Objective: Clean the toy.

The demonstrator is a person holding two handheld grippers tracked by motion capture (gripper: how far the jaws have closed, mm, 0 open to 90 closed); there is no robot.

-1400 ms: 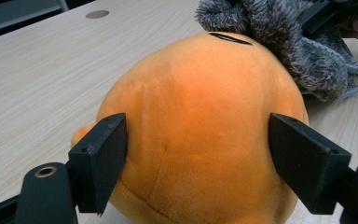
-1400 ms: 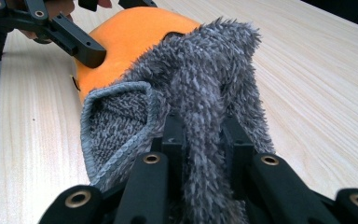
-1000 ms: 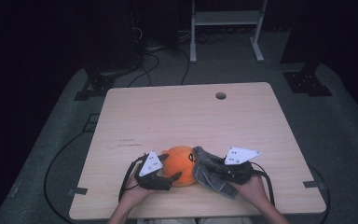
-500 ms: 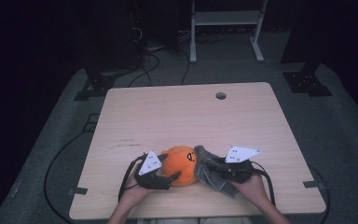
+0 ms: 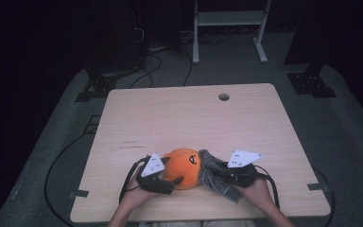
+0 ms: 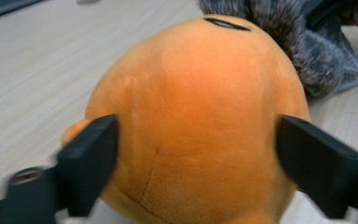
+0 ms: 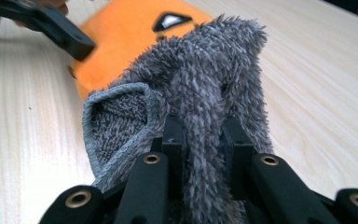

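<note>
The orange plush toy [image 5: 183,166] sits on the tabletop [image 5: 189,118] at the near edge, about 6 o'clock from the tabletop's centre. The grey fluffy cloth [image 5: 216,177] lies touching it at its 3 o'clock side.

Left hand-held gripper [image 5: 172,178]: its jaws stand either side of the plush body and have just been closing in on it. In the left gripper view both pads meet the flanks of the toy [image 6: 191,116] with no deep dent visible; judged as gripping the plush lightly.

Right hand-held gripper [image 7: 200,135]: clenched on a fold of the cloth [image 7: 200,88], with pile bunched between the jaws.

Handling, as a judgement: the plush is light, soft and springy, not fragile; the fabric offers good friction, but the rounded body can squirt out of a shallow pinch. Best hold is across its widest flanks, low down. The cloth is limp and light, and any pinched fold will do.

Orientation: the toy is near-round with no marked long axis. Its dark face marking [image 5: 192,159] sits on top toward 2 o'clock, facing the cloth. The cloth's length runs roughly from 11 o'clock to 5 o'clock.
</note>
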